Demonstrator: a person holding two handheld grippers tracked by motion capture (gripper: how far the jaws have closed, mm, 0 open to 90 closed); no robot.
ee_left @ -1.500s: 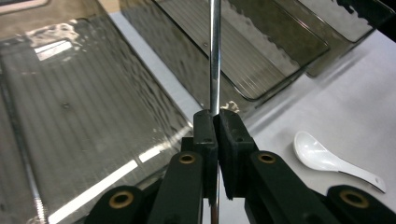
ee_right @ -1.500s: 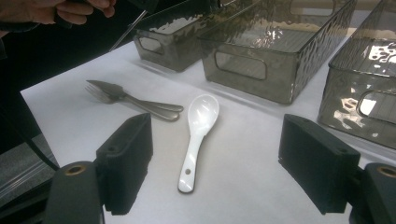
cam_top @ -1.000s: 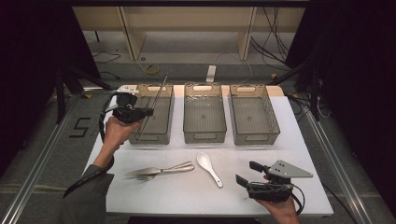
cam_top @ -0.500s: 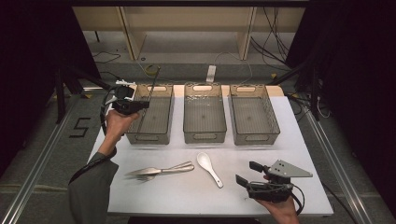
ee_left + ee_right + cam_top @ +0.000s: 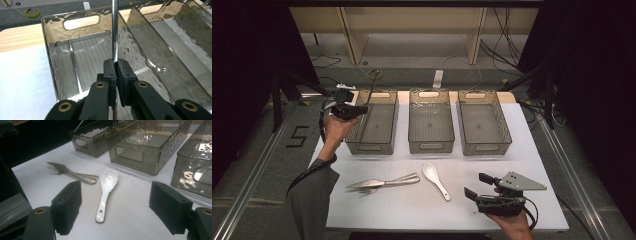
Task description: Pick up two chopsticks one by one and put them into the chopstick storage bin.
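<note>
My left gripper (image 5: 361,109) is shut on a thin metal rod (image 5: 371,89), which sticks up and away at the left rim of the left smoky plastic bin (image 5: 371,147). In the left gripper view the pads of my left gripper (image 5: 116,61) pinch the rod (image 5: 114,30) upright over that bin (image 5: 48,37); a second thin rod lies on its floor. My right gripper (image 5: 475,185) rests open near the table's front right. Its jaws (image 5: 116,197) stand wide apart with nothing between them, and a white ceramic spoon (image 5: 107,182) lies just ahead.
Three smoky bins stand in a row at the back; the middle bin (image 5: 431,146) and right bin (image 5: 484,147) look empty. A metal fork (image 5: 382,183) and another metal utensil lie together left of the white spoon (image 5: 435,180) on the white table (image 5: 412,215).
My left hand has carried the rod farther back and slightly left along the left bin's rim, and the rod stands more upright. The right gripper has stayed put.
</note>
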